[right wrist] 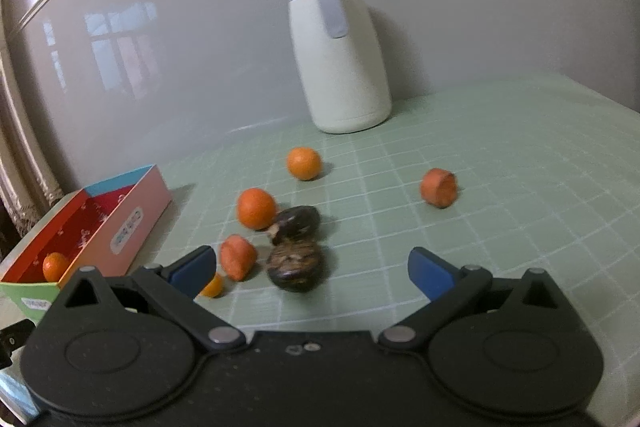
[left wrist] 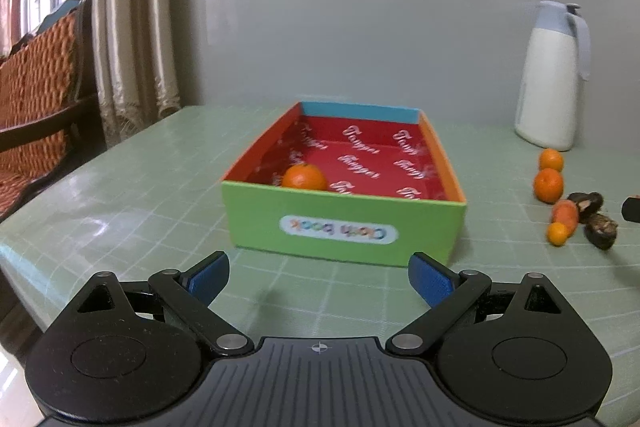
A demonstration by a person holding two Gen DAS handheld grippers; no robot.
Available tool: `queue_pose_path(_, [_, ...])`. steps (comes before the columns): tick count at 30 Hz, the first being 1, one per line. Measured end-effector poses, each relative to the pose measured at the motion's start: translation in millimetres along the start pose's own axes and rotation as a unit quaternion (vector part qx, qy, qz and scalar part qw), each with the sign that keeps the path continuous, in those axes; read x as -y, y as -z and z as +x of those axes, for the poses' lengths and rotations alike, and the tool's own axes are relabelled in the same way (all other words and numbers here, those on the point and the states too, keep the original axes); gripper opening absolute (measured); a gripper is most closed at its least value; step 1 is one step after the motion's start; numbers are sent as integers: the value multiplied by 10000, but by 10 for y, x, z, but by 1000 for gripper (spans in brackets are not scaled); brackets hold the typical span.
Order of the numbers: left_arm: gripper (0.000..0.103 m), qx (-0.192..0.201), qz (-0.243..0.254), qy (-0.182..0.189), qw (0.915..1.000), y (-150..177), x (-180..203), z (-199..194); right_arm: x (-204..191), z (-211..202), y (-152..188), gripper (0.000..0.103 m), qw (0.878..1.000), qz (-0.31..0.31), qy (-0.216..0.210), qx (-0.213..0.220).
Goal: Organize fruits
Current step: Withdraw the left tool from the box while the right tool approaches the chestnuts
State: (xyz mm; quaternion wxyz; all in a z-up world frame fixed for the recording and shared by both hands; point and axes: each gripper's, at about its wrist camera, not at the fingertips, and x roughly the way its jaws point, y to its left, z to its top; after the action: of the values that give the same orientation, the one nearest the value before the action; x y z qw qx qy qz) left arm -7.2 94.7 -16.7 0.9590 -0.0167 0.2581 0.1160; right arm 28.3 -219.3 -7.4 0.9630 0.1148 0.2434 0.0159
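A colourful open box with a red lining stands on the green table; one orange lies in its near left corner. My left gripper is open and empty just in front of the box. In the right wrist view, two oranges, two carrot pieces, two dark brown fruits and a small orange lie on the table. My right gripper is open and empty, just short of the nearer brown fruit. The box lies to its left.
A white thermos jug stands at the back against the grey wall; it also shows in the left wrist view. A wooden sofa and curtains are left of the table's edge.
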Motion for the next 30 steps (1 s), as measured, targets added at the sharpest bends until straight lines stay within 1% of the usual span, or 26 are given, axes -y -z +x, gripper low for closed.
queue_pose_path(4, [96,-76,-85,-77,9999,33,-97,33,-107,64,8,103,9999,-156,-6,-57])
queue_pose_path(9, [96,-102,-144,-148,9997,57,-171,43,-157,159,10,103,9996,-203,36,-182])
queue_pose_path(15, [96,-170,-213,-199,9994,67,-256,77,-196,319,14,102,9985,-262,271,-390])
queue_pose_path(21, [96,-199,-252,-226,9992,85,-303,91,-201,396,10,93,9979,-250,362,-464])
queue_pose_path(25, [96,-208,-271,-238,9991,83,-310,103,-194,423,4,92,9979,-236,359,-492])
queue_pose_path(26, [96,-210,-273,-238,9991,83,-309,105,-190,435,1,90,9978,-241,348,-514])
queue_pose_path(27, [96,-211,-272,-236,9991,84,-308,108,-190,449,4,84,9976,-236,311,-564])
queue_pose_path(28, [96,-216,-264,-234,9991,83,-309,111,-194,473,2,82,9974,-239,291,-619])
queue_pose_path(30, [96,-218,-253,-232,9992,89,-305,104,-215,486,-1,83,9972,-294,309,-616])
